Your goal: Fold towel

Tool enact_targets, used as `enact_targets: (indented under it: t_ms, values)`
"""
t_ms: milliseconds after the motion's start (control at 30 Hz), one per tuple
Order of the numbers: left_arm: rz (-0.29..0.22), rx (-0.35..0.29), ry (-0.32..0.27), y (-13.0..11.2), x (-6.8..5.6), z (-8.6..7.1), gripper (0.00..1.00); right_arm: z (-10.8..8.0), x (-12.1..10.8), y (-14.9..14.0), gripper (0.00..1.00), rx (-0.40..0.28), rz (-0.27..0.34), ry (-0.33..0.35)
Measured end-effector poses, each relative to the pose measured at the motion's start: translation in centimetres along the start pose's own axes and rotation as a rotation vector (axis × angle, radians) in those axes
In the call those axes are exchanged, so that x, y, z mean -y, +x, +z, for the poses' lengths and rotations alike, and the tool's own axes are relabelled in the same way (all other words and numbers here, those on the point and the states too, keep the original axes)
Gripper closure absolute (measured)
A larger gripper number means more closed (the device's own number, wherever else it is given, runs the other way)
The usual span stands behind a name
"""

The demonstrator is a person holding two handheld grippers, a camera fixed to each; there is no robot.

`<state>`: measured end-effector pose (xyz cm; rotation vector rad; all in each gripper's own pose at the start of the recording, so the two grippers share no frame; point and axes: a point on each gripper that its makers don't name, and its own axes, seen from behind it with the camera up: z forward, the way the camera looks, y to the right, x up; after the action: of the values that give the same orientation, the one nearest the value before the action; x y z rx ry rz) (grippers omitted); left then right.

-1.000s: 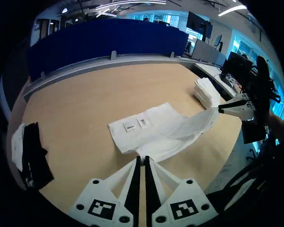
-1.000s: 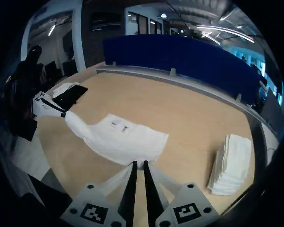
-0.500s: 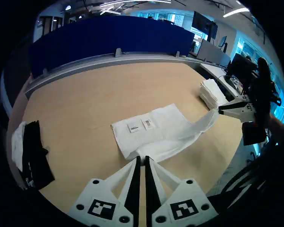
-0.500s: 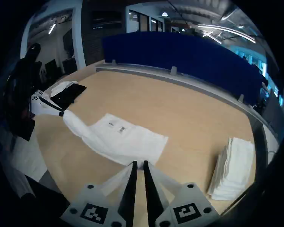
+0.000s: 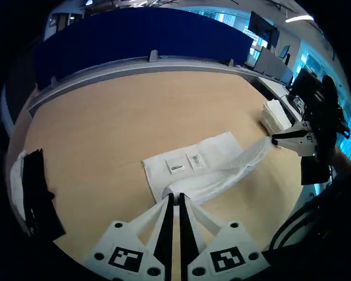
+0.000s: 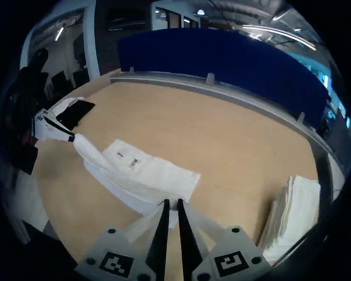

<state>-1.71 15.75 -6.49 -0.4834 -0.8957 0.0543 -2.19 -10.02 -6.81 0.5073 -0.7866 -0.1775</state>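
Note:
A white towel (image 5: 208, 164) lies across the wooden table (image 5: 119, 112), with two small labels on its upper face. My left gripper (image 5: 174, 199) is shut on one near corner of the towel. My right gripper (image 6: 169, 204) is shut on the other near corner. The near edge of the towel (image 6: 128, 182) hangs lifted between the two grippers while the far half rests flat. In the left gripper view the right gripper (image 5: 274, 139) holds its corner at the right; in the right gripper view the left gripper (image 6: 70, 138) holds its corner at the left.
A stack of folded white towels (image 6: 295, 210) sits at the table's right end (image 5: 276, 114). A black and white cloth pile (image 5: 30, 192) lies at the left end (image 6: 72, 110). A blue partition (image 5: 138, 40) runs along the table's far side.
Both grippers have lifted the towel's near edge and carried it forward over the flat part; the towel's visible flat area looks narrower and the held edge is more taut.

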Motion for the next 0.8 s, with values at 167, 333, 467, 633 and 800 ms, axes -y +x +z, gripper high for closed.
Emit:
enact_targets:
  t_ms: [167,333,467,633,800]
  values:
    - [0.003,0.031,0.006,-0.8,0.9,2.4,0.92,2.3,-0.6,-0.8,0.87,0.024,0.019,0.003]
    - [0.011,0.043,0.006,-1.3,1.5,4.2,0.92,4.1,-1.2,-1.4,0.87,0.041,0.038,-0.004]
    - [0.011,0.039,0.008,-1.5,1.8,5.3,0.92,5.1,-1.5,-1.7,0.87,0.048,0.055,-0.007]
    - [-0.002,0.034,0.018,-1.8,2.5,6.5,0.92,6.0,-1.8,-2.1,0.87,0.056,0.071,-0.012]
    - [-0.023,0.024,0.026,-1.8,3.0,7.5,0.92,6.7,-2.0,-2.2,0.87,0.062,0.084,-0.020]
